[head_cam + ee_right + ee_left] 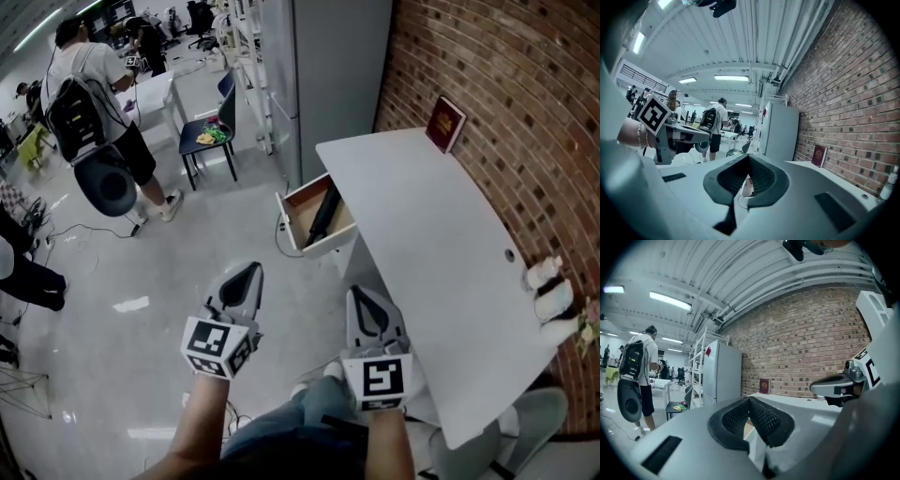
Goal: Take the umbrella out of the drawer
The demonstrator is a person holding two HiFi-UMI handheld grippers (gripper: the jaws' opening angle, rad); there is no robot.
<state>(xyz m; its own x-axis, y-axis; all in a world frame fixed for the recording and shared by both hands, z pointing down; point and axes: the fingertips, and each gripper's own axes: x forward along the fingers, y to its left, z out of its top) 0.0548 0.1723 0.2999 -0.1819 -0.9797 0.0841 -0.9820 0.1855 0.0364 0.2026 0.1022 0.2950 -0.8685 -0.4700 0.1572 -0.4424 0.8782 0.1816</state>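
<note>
Hovering side by side: left hand-held gripper (247, 275), right hand-held gripper (363, 297); jaws of both closed tip to tip, nothing held. Umbrella (323, 214): black, in open drawer (296, 208), ahead of both, apart.

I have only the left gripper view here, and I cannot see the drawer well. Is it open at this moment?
Observer: Yes. In the head view the drawer stands pulled out from under the white table.
Operator: Is the umbrella inside it?
Observer: Yes, a black folded umbrella lies lengthwise in it.
Operator: And the jaws of the right gripper?
Observer: The right gripper is shut, with nothing between its jaws.
</note>
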